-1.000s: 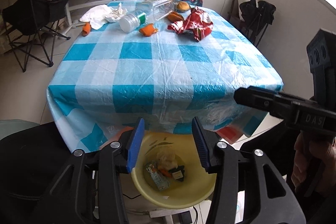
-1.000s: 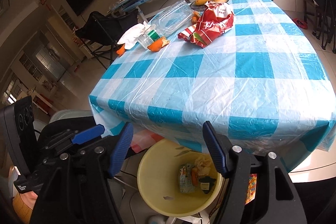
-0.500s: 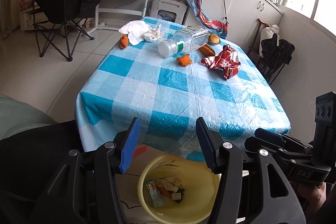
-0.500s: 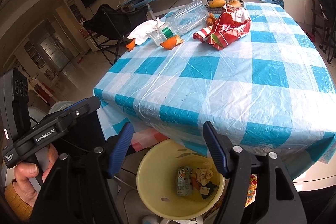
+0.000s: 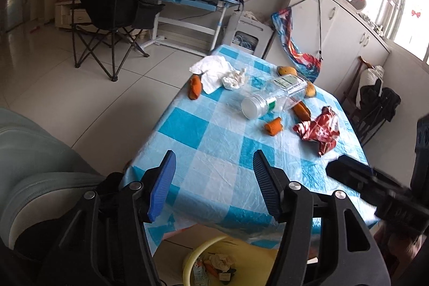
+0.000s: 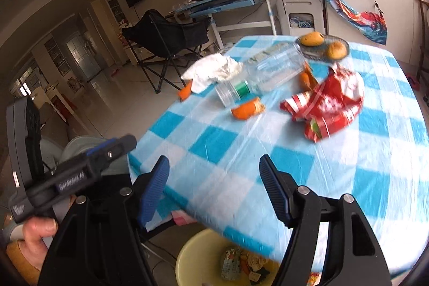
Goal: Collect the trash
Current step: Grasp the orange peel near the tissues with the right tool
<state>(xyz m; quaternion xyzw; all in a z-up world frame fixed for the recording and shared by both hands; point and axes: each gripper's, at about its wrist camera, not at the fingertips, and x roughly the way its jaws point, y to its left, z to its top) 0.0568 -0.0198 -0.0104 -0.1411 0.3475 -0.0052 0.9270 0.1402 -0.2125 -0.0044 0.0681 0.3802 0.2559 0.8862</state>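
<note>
Your left tool (image 5: 211, 184) hangs over the near edge of the table (image 5: 214, 178), its jaws opening with nothing between them. Your right tool (image 6: 214, 189) is also over the near edge, its jaws standing apart and empty. In the right wrist view your left hand (image 6: 34, 235) shows at the lower left, wrapped around the left tool's handle.

The trash lies toward the far end of the checked tablecloth. A clear plastic jar (image 5: 270, 98) lies on its side, lid toward you. Just beside the lid is an orange peel piece (image 5: 273, 126), and another peel (image 5: 301, 109) sits against the jar's right side. A red crumpled wrapper (image 5: 319, 130) lies near the right edge, close to those peels. White crumpled tissue (image 5: 217, 71) rests by the far left corner, with a further peel (image 5: 195, 87) right at the left edge beside it. Two yellow fruits (image 6: 321, 43) sit on a dark dish at the far edge.

Below the near edge, on the floor, stands a yellow basin (image 6: 193, 256) already holding some scraps (image 6: 244, 264).
</note>
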